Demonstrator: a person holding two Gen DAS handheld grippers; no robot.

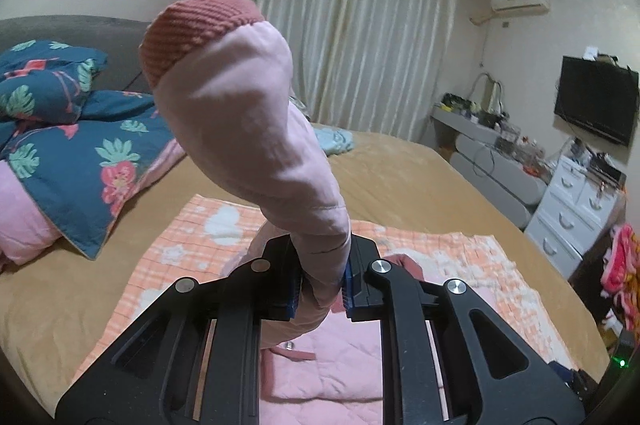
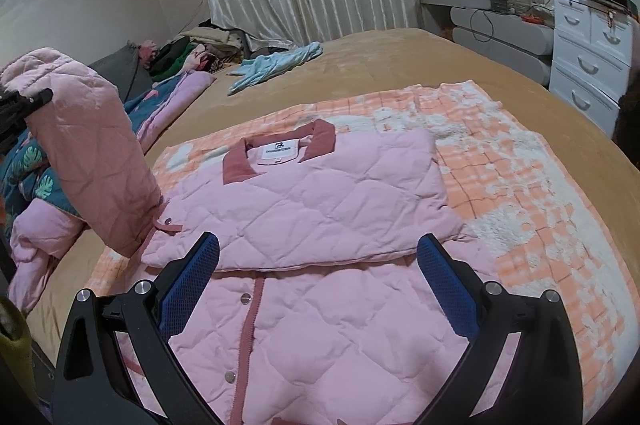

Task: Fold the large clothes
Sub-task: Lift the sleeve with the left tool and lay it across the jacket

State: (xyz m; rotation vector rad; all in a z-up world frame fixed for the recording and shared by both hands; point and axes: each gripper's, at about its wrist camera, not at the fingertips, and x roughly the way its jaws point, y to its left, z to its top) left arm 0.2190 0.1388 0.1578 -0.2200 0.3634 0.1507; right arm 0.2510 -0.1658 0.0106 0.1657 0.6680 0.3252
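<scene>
A pink quilted jacket (image 2: 320,209) with a dark pink collar (image 2: 276,157) lies on a peach checked blanket (image 2: 520,177) on the bed. Its right sleeve is folded across the chest. My left gripper (image 1: 322,283) is shut on the jacket's left sleeve (image 1: 248,129) and holds it raised; the ribbed dark pink cuff (image 1: 192,29) stands up in front of the camera. In the right wrist view the raised sleeve (image 2: 92,153) hangs at the left. My right gripper (image 2: 318,257) is open and empty, just above the jacket's front.
A tan bed sheet (image 2: 400,61) covers the bed. A blue floral quilt (image 1: 80,153) lies at the left. A light blue garment (image 2: 276,65) lies farther back. White drawers (image 2: 588,65), a grey vanity (image 1: 492,153) and a wall television (image 1: 596,97) stand to the right.
</scene>
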